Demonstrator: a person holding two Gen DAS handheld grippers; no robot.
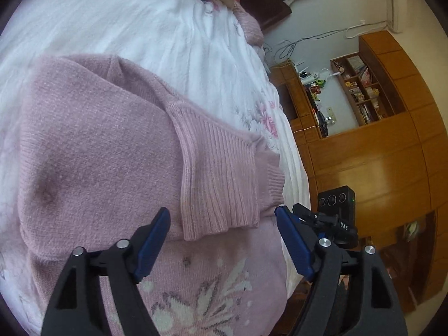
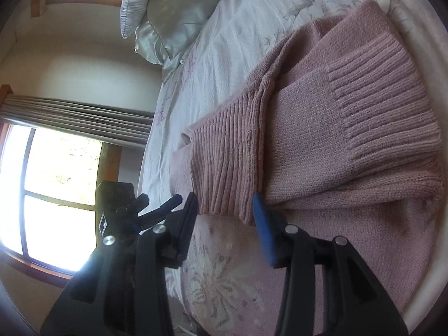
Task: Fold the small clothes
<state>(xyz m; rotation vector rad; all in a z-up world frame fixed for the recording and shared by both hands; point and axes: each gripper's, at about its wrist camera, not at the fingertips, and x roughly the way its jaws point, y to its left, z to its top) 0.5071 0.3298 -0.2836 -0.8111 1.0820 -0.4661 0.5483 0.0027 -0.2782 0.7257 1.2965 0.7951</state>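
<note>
Pink sweater [image 1: 106, 145] is lying on the white floral bedspread [image 1: 156, 28], filling the middle and lower left of the left view, both ribbed sleeves [image 1: 218, 179] folded in across the body. Left gripper [image 1: 222, 218] sits at bottom center, fingers spread wide over a cuff, holding nothing. Right gripper [image 2: 225, 204] is also wide open, right at the cuffs [image 2: 224, 168]. Pillow [image 2: 168, 19] at upper left of the right view.

The dusty-pink knitted sweater [image 1: 98, 140] carried a white snowflake motif [image 1: 201, 302] below its ribbed cuffs; beyond it, the white cotton bedsheet [image 1: 173, 42] bore pink flowers.
</note>
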